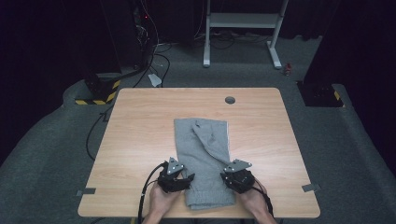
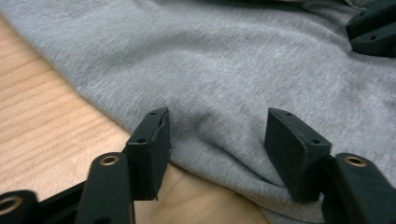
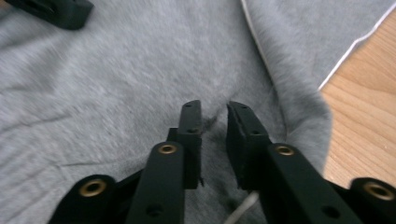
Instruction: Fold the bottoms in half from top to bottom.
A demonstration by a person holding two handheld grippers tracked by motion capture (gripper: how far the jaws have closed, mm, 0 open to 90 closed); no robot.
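Hand-held gripper, left (image 1: 187,179): wide open over grey folded cotton garment (image 1: 203,154), lower centre. Right hand-held gripper (image 1: 227,176): narrowly parted, nothing pinched. Folding partly done; near hem unlifted.

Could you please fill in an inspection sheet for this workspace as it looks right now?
Surface: wooden table, with a round grommet at its far edge.
Job's things: grey garment lying folded flat at the table's middle.
Clutter: tape pieces at the near corners.
Grippers: left gripper open astride the garment's edge; right gripper narrowly open over the cloth.
Cables: black cable trailing from the left gripper.
Surroundings: grey carpet, white frame behind.
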